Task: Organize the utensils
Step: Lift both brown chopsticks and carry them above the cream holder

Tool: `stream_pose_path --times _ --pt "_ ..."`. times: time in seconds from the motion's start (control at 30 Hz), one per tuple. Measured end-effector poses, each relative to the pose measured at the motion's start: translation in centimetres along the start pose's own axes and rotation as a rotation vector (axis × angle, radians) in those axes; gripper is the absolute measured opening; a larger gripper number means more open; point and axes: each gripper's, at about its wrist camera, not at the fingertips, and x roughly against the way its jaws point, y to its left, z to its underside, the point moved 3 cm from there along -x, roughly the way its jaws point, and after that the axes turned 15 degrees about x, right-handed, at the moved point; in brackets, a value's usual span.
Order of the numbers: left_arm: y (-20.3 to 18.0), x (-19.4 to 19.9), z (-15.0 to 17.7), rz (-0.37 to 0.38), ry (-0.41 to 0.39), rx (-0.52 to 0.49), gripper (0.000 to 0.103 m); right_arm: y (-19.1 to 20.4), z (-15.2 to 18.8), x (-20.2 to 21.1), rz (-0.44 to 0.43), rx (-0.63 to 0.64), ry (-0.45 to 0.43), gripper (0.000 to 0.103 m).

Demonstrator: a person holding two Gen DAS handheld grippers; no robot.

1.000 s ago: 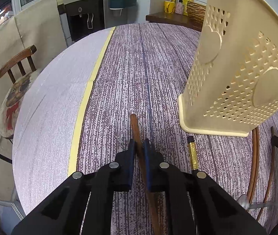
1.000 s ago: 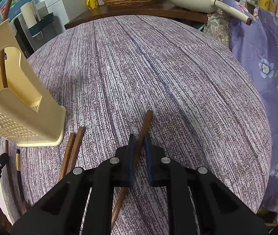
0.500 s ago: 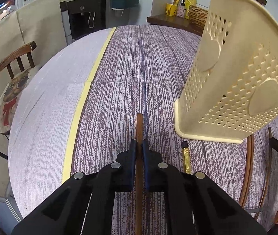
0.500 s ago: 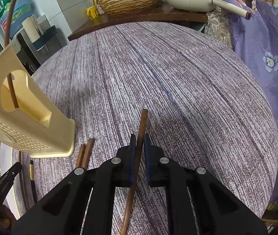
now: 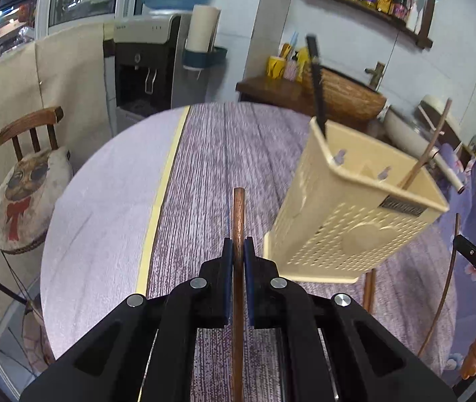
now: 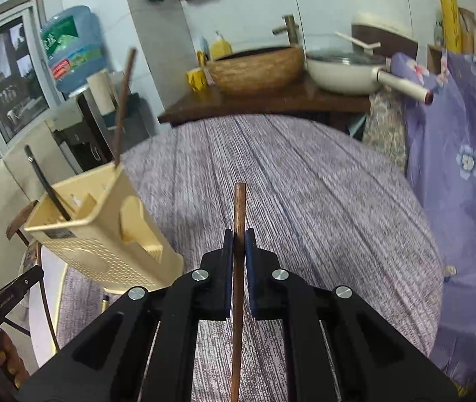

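My left gripper (image 5: pixel 237 251) is shut on a brown wooden chopstick (image 5: pixel 238 214), held up off the round table (image 5: pixel 204 154). My right gripper (image 6: pixel 237 244) is shut on another brown wooden chopstick (image 6: pixel 239 207), also lifted. A cream perforated utensil holder (image 5: pixel 351 221) stands just right of the left gripper and shows left of the right gripper in the right wrist view (image 6: pixel 104 234). It holds a black utensil (image 5: pixel 316 83) and a thin brown chopstick (image 5: pixel 428 147). More brown chopsticks (image 5: pixel 368 288) lie on the table by the holder's base.
A wooden chair with a cushion (image 5: pixel 27 194) stands left of the table. A water dispenser (image 5: pixel 147 67) is behind it. A side counter holds a woven basket (image 6: pixel 258 67) and a white pan (image 6: pixel 345 70). Purple floral cloth (image 6: pixel 465 167) hangs at the right.
Both grippers have risen from the table with their chopsticks, and the views have tilted up. The holder now appears lower and shows its open top.
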Motion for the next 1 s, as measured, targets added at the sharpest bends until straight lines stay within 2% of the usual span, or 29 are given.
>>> stream_pose_path --times 0.17,0.33,0.6,1.0 --pt "-1.1 2.8 -0.9 0.052 -0.056 -0.014 0.008 0.5 -1.7 4.0 0.002 0.042 -0.096 0.008" --pt "-1.3 4.5 -1.5 0.078 -0.092 -0.019 0.008 0.6 -2.7 7.1 0.0 0.065 -0.153 0.008" --pt "-1.4 6.1 -1.9 0.095 -0.124 -0.031 0.008 1.3 -2.9 9.8 -0.022 0.113 -0.189 0.008" --pt "-1.4 8.0 -2.2 0.112 -0.162 -0.044 0.008 0.9 -3.1 10.5 -0.062 0.101 -0.191 0.008"
